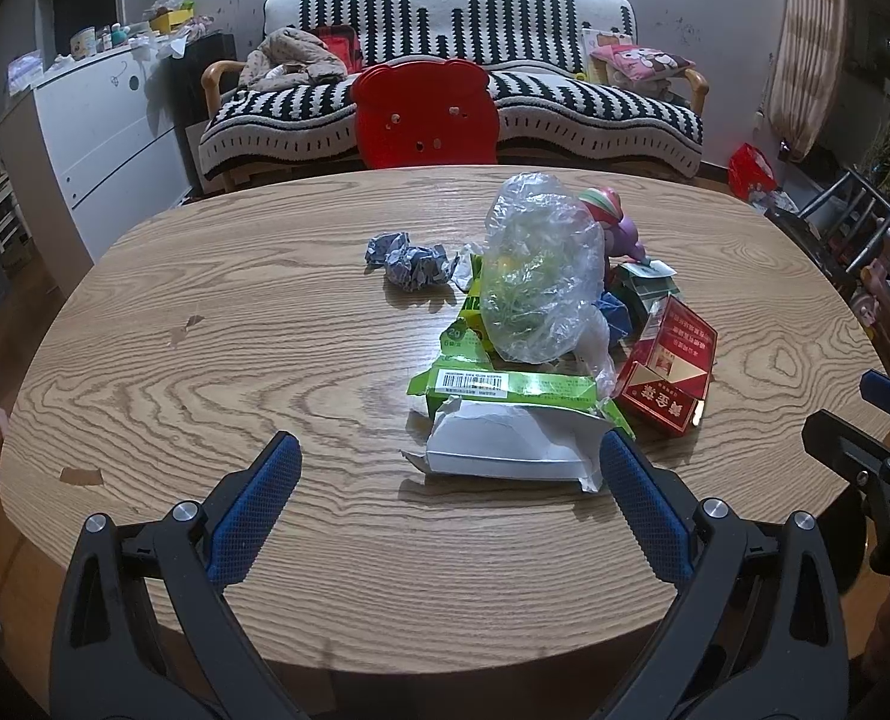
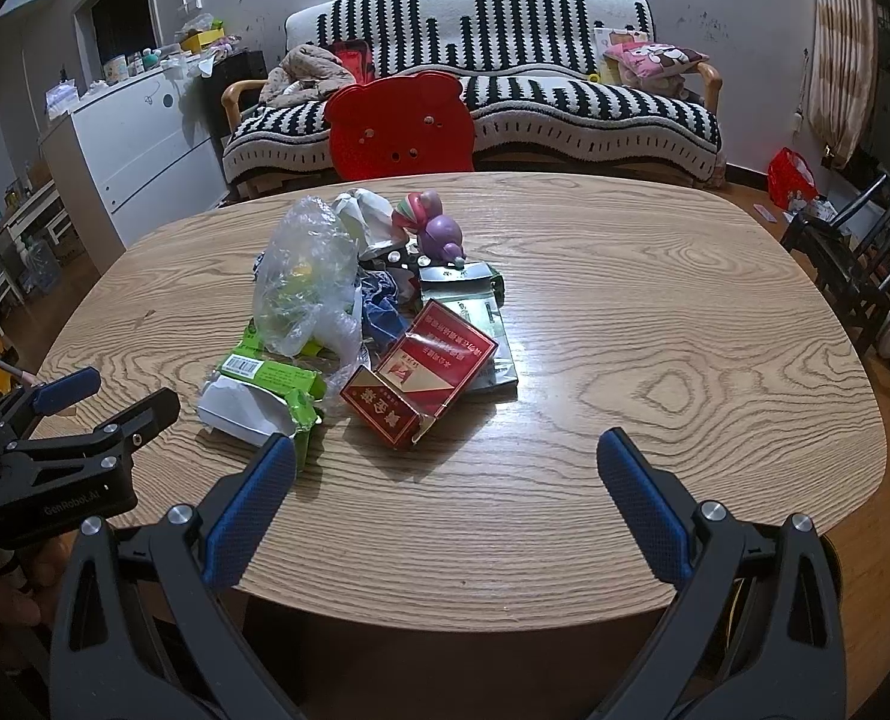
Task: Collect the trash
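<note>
A pile of trash lies mid-table: a clear plastic bag (image 1: 538,270) (image 2: 307,282), a torn green and white carton (image 1: 511,414) (image 2: 265,390), a red cigarette box (image 1: 667,372) (image 2: 421,372), a crumpled grey paper (image 1: 409,261) and a pink-purple toy (image 1: 616,222) (image 2: 433,222). My left gripper (image 1: 445,480) is open and empty, just short of the torn carton. My right gripper (image 2: 445,480) is open and empty, near the table's front edge, in front of the red box. The left gripper also shows in the right wrist view (image 2: 97,396).
The round wooden table (image 1: 205,360) (image 2: 685,360) carries the pile. A red bear-shaped chair (image 1: 424,114) stands behind it, before a striped sofa (image 1: 505,60). A white cabinet (image 1: 103,138) stands at left, dark chairs (image 2: 853,252) at right.
</note>
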A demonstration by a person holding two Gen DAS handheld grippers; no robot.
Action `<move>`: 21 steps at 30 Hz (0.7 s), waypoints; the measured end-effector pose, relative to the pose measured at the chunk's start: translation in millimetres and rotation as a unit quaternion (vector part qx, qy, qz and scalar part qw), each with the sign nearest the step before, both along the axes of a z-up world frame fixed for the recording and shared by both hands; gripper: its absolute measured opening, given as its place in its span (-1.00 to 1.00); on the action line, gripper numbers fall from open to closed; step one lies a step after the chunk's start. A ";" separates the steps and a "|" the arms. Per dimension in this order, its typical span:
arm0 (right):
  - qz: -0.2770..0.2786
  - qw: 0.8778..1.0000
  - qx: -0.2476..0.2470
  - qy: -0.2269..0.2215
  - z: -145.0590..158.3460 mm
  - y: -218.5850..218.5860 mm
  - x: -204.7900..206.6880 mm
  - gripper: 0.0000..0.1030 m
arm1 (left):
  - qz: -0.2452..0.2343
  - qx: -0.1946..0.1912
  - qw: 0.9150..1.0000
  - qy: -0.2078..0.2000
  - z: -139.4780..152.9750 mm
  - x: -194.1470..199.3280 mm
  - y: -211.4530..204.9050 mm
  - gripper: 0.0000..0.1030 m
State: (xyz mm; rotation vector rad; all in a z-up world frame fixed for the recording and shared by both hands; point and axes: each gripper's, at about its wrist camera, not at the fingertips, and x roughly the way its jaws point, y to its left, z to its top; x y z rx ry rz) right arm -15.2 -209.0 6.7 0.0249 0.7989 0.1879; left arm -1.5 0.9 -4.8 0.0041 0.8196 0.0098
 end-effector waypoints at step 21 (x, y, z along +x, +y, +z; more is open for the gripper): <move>0.001 1.000 0.001 0.008 -2.7 3.1 2.3 0.89 | -0.017 -0.016 1.000 0.012 -5.7 6.8 -3.9 0.88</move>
